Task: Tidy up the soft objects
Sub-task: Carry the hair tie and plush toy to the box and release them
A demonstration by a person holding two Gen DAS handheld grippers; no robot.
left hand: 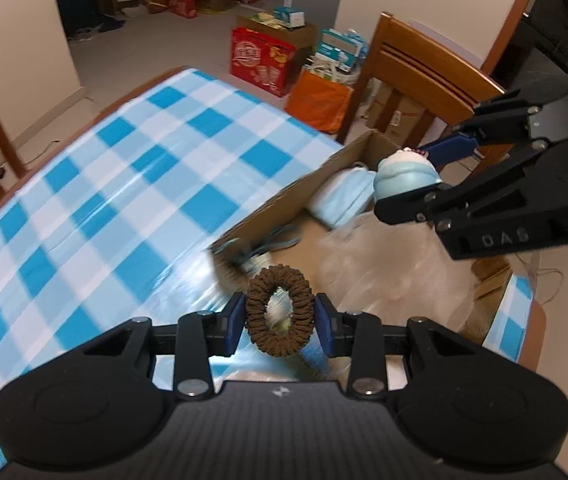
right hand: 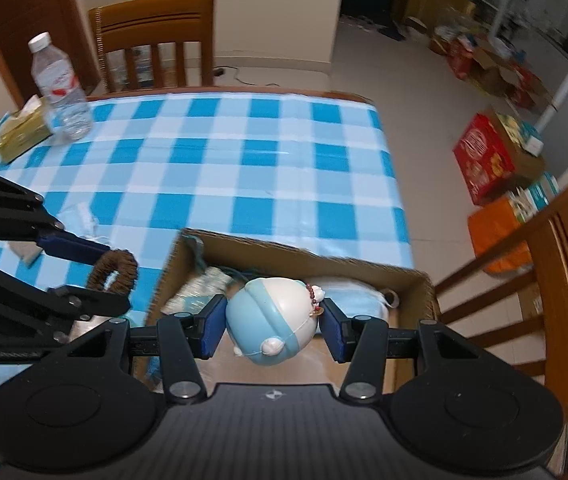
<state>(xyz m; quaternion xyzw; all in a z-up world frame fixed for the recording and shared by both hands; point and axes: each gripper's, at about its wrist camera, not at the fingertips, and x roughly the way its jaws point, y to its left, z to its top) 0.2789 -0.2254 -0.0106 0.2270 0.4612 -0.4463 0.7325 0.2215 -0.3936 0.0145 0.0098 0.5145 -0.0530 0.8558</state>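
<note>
- Left wrist view: the left tongs [left hand: 280,316] are clamped on a brown ruffled hair scrunchie [left hand: 279,310], its ring standing upright between the two blue pads, above the near edge of the checked surface [left hand: 124,184].
- Just beyond the scrunchie is an open cardboard box [left hand: 284,200] standing on the surface; inside lie a pale blue folded cloth item [left hand: 344,196], some blurred blue cords and a sheet of clear plastic wrap [left hand: 388,268].
- To the right, the right tongs [left hand: 408,178] hang over the box, clamped on a light blue and white squishy toy [left hand: 404,174].
- Farther off stand a wooden chair [left hand: 424,64], an orange bag [left hand: 320,100] and a red carton [left hand: 262,60] on the floor.
- Right wrist view: the right tongs [right hand: 272,328] grip the squishy toy [right hand: 272,320] from both sides; a small string of dark red beads hangs on the toy's right side.
- The toy is held above the cardboard box [right hand: 304,254], over the near part of its opening.
- To the left, the left tongs [right hand: 104,276] hold the scrunchie [right hand: 118,270] over the blue and white checked surface [right hand: 244,160], just beside the box's left wall.
- At the far left corner of the surface stand a clear water bottle [right hand: 60,88] and, touching it, a green tissue pack [right hand: 22,128].
- Behind them is another wooden chair [right hand: 156,40].
</note>
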